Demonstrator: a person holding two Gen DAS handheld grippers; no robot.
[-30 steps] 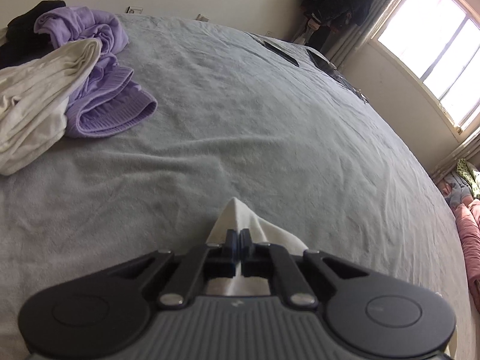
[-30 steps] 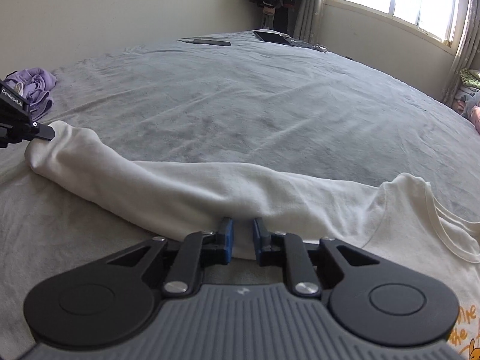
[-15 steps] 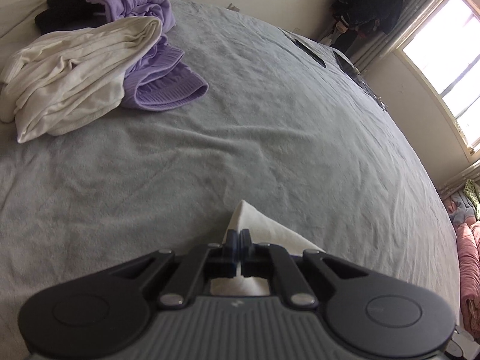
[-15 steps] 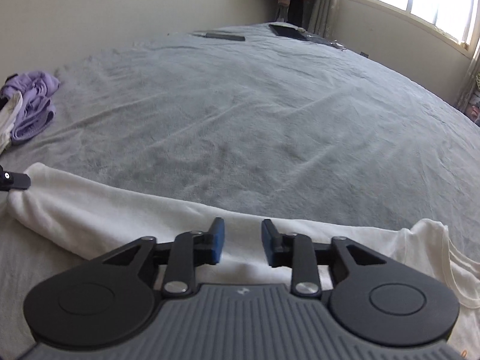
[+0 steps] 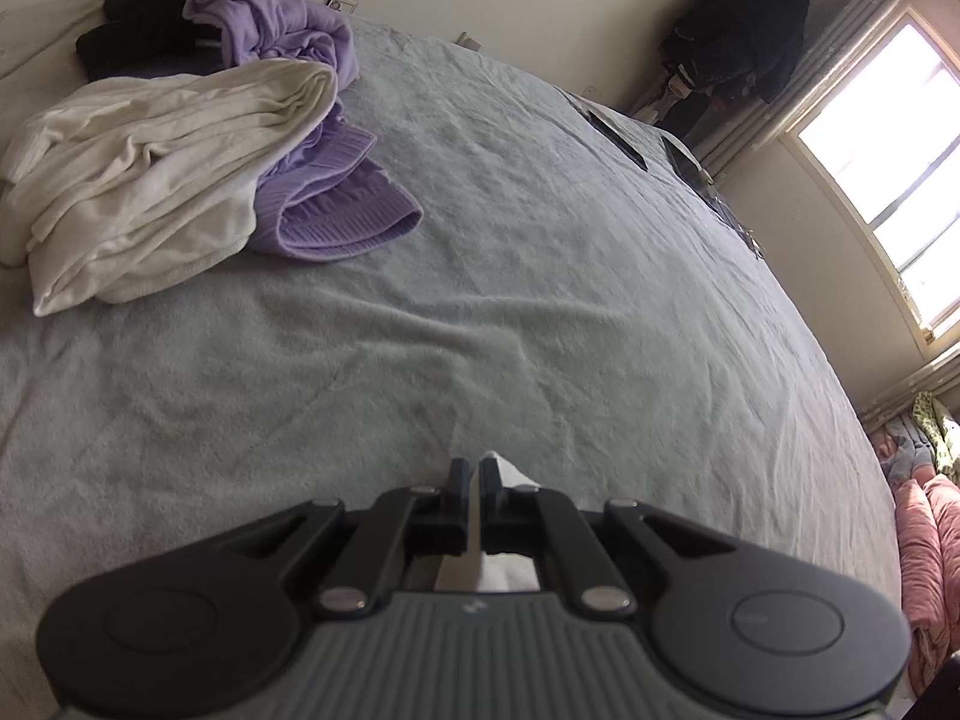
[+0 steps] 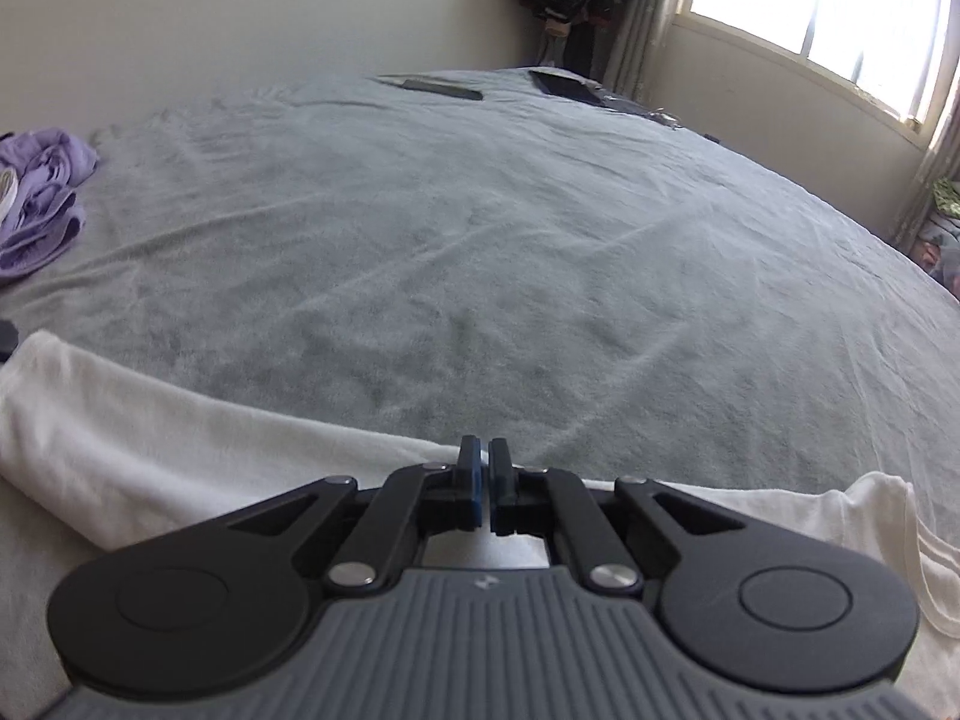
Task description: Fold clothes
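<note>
With both grippers, left (image 5: 478, 471) and right (image 6: 485, 468), clenched on the white shirt (image 6: 180, 456), lift evenly; keep the sleeve taut.

Two tools: the left tool (image 5: 478, 471) and the right tool (image 6: 483, 468). Four garments lie on one grey bed (image 5: 540, 276): two white ones (image 5: 150, 174) (image 6: 180, 456), one purple sweater (image 5: 312, 138), one black garment (image 5: 144, 18)
</note>
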